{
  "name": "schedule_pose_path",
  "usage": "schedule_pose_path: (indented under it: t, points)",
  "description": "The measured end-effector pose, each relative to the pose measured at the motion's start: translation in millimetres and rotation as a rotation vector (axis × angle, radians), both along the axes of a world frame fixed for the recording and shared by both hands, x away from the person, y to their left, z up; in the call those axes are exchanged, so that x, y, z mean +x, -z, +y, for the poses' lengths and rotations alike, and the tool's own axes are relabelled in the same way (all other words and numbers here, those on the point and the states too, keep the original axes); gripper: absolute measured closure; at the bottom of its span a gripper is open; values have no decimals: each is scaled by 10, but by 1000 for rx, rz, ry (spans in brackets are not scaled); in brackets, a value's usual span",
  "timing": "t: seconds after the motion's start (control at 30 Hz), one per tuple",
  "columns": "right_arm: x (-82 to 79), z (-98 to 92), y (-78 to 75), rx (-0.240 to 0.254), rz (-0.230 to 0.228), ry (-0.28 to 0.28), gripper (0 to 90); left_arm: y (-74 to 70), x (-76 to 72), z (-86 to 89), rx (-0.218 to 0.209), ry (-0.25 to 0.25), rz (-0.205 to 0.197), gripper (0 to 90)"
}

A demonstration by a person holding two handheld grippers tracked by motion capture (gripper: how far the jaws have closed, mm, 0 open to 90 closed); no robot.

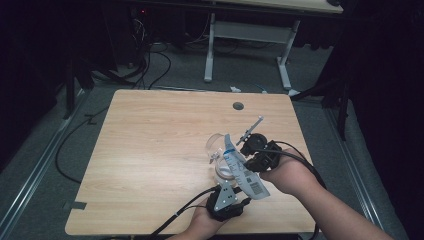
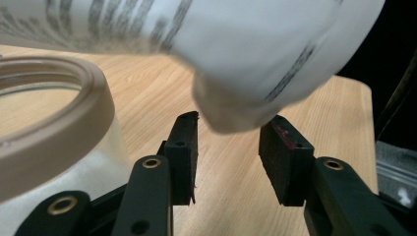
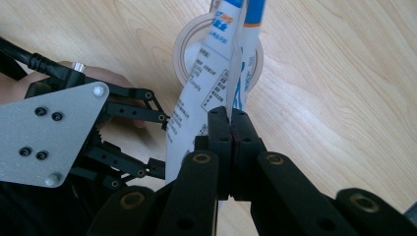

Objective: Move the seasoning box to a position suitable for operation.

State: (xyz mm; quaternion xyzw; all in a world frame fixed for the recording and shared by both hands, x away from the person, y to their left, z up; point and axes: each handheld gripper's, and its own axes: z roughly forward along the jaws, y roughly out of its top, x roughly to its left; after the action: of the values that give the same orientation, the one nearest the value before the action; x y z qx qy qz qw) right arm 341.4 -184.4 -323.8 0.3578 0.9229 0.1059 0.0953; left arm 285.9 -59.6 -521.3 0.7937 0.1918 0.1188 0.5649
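A white and blue printed packet (image 1: pixel 243 170) hangs tilted over a clear glass jar (image 1: pixel 216 150) on the wooden table (image 1: pixel 150 150). My right gripper (image 1: pixel 246 161) comes in from the right and is shut on the packet's edge; in the right gripper view the pads (image 3: pixel 230 120) pinch the packet (image 3: pixel 206 83) above the jar's mouth (image 3: pixel 186 46). My left gripper (image 1: pixel 229 180) is just below the jar, pointing up the table. Its jaws (image 2: pixel 228 142) stand apart, with the packet's lower corner (image 2: pixel 236 98) hanging just over the gap. The jar's rim (image 2: pixel 59 128) is at its left.
A round cable hole (image 1: pixel 238 106) sits near the table's far edge. Beyond the table stands another desk's white frame (image 1: pixel 210 45), and cables (image 1: pixel 150 70) lie on the floor. Black cables trail from both grippers toward the table's front edge.
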Motion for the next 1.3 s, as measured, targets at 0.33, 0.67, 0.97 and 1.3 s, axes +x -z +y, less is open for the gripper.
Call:
schedule_pose_path:
  t: [0.33, 0.67, 0.97, 1.3]
  points:
    - [-3, -49, -31, -2, -8, 8, 899, 4, -3, 70, 12, -11, -6, 597]
    - [6, -60, -10, -1, -6, 12, 898, -15, 35, 350, 7, -40, 2, 598]
    - [13, -43, -8, -7, -7, 5, 899, -66, 89, 836, -4, -112, -6, 602]
    - [22, -23, 15, -9, -4, 3, 899, -62, 271, 1265, 0, -224, -13, 606]
